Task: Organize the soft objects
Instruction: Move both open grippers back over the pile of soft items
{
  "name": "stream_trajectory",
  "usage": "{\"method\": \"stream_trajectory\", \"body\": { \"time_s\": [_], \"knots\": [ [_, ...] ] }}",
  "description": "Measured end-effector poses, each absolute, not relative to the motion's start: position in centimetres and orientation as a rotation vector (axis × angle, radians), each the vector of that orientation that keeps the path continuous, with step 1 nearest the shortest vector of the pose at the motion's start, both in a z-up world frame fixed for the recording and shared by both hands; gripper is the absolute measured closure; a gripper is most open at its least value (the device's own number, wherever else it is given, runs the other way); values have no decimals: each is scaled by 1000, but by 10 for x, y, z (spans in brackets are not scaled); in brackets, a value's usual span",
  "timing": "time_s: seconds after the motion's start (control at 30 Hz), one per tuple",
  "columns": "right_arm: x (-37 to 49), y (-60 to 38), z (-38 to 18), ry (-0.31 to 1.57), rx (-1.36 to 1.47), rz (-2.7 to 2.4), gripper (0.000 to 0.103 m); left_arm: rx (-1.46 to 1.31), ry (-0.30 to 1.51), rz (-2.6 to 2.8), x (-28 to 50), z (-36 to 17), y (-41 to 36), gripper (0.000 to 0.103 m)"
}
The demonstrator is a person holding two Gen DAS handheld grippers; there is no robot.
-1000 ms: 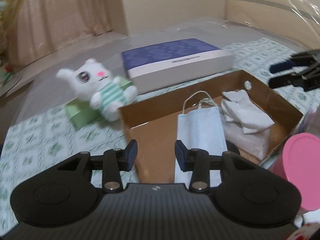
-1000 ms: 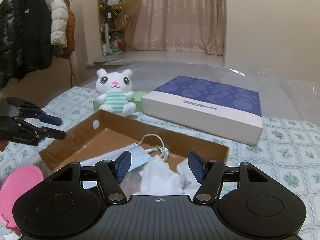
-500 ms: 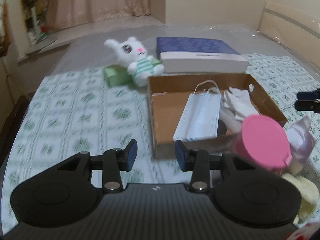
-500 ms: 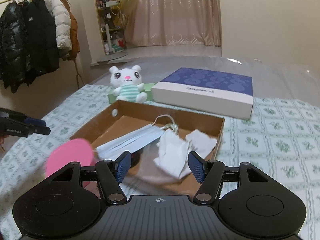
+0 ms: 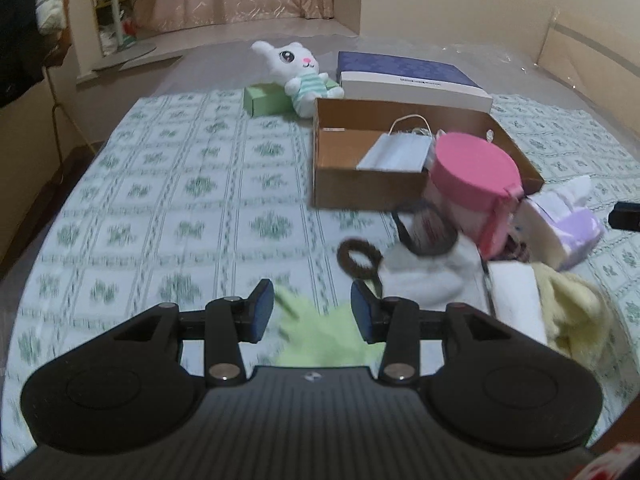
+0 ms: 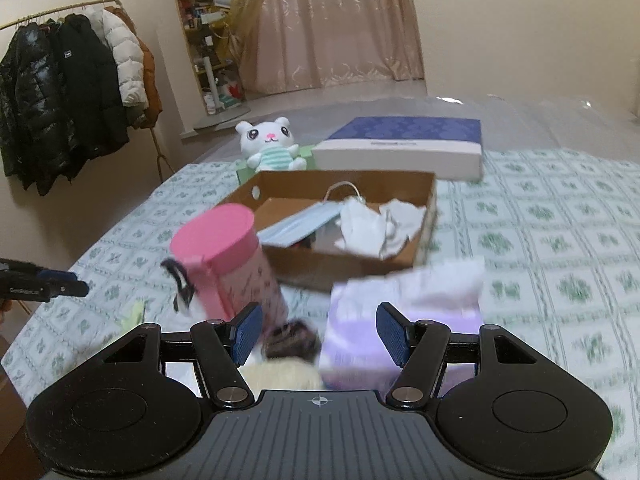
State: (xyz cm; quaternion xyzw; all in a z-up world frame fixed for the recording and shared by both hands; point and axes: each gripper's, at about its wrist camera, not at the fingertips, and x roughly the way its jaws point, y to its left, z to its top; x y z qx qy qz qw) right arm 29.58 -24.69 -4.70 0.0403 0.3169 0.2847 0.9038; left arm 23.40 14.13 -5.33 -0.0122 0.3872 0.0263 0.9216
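Observation:
An open cardboard box (image 5: 372, 191) (image 6: 352, 266) on the bed holds a face mask (image 5: 396, 154) (image 6: 298, 226) and white cloths (image 6: 376, 226). Near me lie a light green cloth (image 5: 320, 340), a brown hair tie (image 5: 358, 258), a white cloth (image 5: 428, 276), a yellow cloth (image 5: 572, 308) and a purple tissue pack (image 5: 560, 224) (image 6: 404, 320). My left gripper (image 5: 312, 312) is open and empty above the green cloth. My right gripper (image 6: 318, 332) is open and empty, just above the tissue pack and a dark hair tie (image 6: 292, 342).
A pink-lidded canister (image 5: 472, 184) (image 6: 228, 256) stands beside the box. A white plush rabbit (image 5: 298, 76) (image 6: 270, 144), a green box (image 5: 266, 98) and a blue-topped flat box (image 5: 408, 80) (image 6: 404, 144) sit behind. A coat rack (image 6: 68, 76) stands left of the bed.
Both grippers have pulled back from the box towards the bed's near edge. The pile of cloths, hair ties and the tissue pack has come into view beneath them.

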Motion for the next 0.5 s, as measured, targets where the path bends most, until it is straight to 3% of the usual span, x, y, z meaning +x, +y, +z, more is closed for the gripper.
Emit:
{"method": "stream_trajectory", "body": {
  "time_s": [0.5],
  "knots": [
    [213,-241,-69,695,172,574,40,-107,845,107,171,-86,104,63]
  ]
}}
